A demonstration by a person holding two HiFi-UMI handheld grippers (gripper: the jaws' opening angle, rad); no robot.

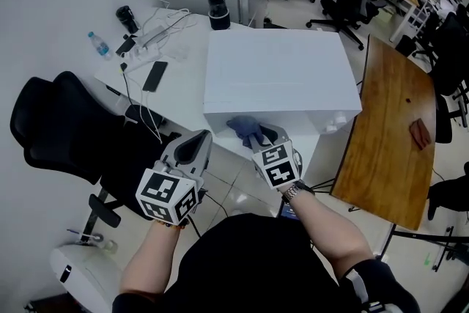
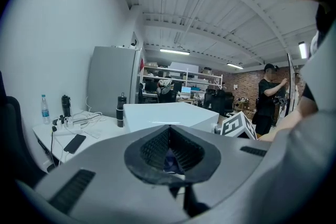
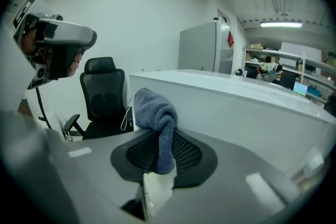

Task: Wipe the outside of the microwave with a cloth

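Observation:
The microwave point(image 1: 275, 73) is a plain white box on the white desk; it also shows in the left gripper view point(image 2: 168, 113) and the right gripper view point(image 3: 236, 107). A blue-grey cloth point(image 1: 245, 130) is bunched at the microwave's near front face, low and left of its middle. My right gripper point(image 1: 262, 137) is shut on the cloth point(image 3: 157, 113), which stands up from the jaws and hangs down between them point(image 3: 163, 152). My left gripper point(image 1: 198, 146) is held lower left, short of the desk edge, shut with nothing in it point(image 2: 170, 152).
A black office chair point(image 1: 66, 128) stands left of the desk. A phone point(image 1: 154, 75), cables, a water bottle point(image 1: 99, 45) and a black flask point(image 1: 218, 9) lie behind and left of the microwave. A wooden table point(image 1: 396, 128) is at the right. A person point(image 2: 270, 94) stands far off.

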